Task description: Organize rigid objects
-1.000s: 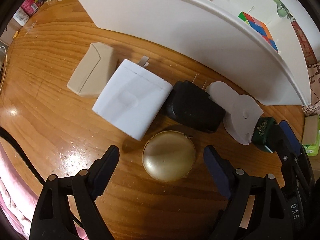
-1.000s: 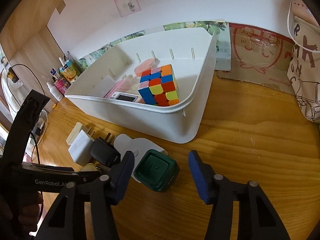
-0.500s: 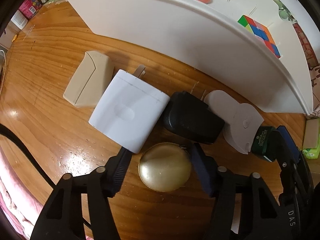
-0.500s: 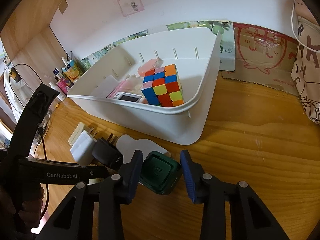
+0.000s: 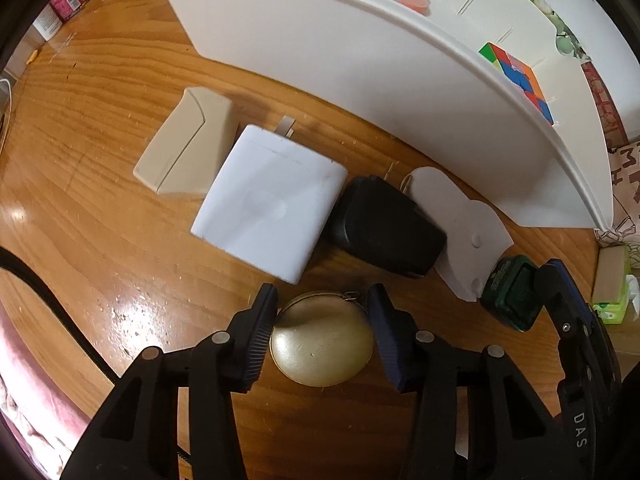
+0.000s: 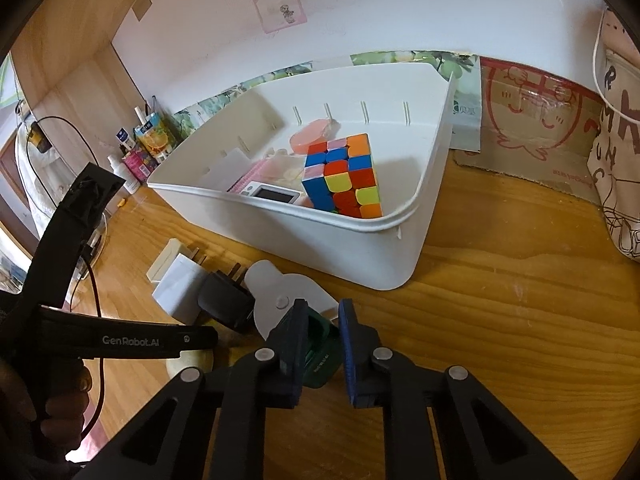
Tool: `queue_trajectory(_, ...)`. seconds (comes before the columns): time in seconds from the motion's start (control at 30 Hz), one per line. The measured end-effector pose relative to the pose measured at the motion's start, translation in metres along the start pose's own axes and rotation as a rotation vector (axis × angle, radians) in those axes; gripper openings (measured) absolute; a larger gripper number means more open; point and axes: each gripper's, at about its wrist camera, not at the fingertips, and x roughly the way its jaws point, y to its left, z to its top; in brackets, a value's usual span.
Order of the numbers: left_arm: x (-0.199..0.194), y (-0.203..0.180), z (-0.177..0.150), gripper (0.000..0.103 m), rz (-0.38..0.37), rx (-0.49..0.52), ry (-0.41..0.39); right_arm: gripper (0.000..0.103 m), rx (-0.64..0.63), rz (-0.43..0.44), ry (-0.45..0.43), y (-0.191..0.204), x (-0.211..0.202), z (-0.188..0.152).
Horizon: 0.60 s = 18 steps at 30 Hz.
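A round gold case [image 5: 322,344] lies on the wooden table [image 5: 100,240]. My left gripper [image 5: 322,296] straddles it with jaws closing, and both pads touch its sides. My right gripper [image 6: 323,308] is shut on a small dark green box [image 6: 318,346], which stands at the right edge of the left wrist view [image 5: 512,296]. Behind the gold case lie a beige block [image 5: 188,148], a white charger [image 5: 268,208], a black adapter [image 5: 384,228] and a flat white piece [image 5: 460,232]. The white bin [image 6: 340,256] holds a colour cube [image 6: 344,176].
The bin also holds a pink item [image 6: 312,136] and a small white device [image 6: 276,194]. Bottles and cartons [image 6: 140,152] stand at the back left. A cardboard sheet [image 6: 532,120] and a cloth bag [image 6: 624,140] are at the right. A black cable [image 5: 48,300] crosses the table's left.
Both grippers have closed: the left from wide apart onto the gold case, which looks larger in its view, the right onto the green box. The other objects lie as before.
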Motion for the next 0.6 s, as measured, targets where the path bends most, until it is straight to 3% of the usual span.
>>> queue_trajectory(0.33, -0.006, 0.03, -0.031, 0.05, -0.034, -0.043, -0.011, 0.004, 0.079, -0.011, 0.026, -0.005, -0.007, -0.003)
queue_trajectory(0.6, -0.029, 0.055, -0.052, 0.048, -0.073, -0.051, -0.072, 0.004, 0.101, 0.0, 0.005, 0.003, -0.022, -0.006)
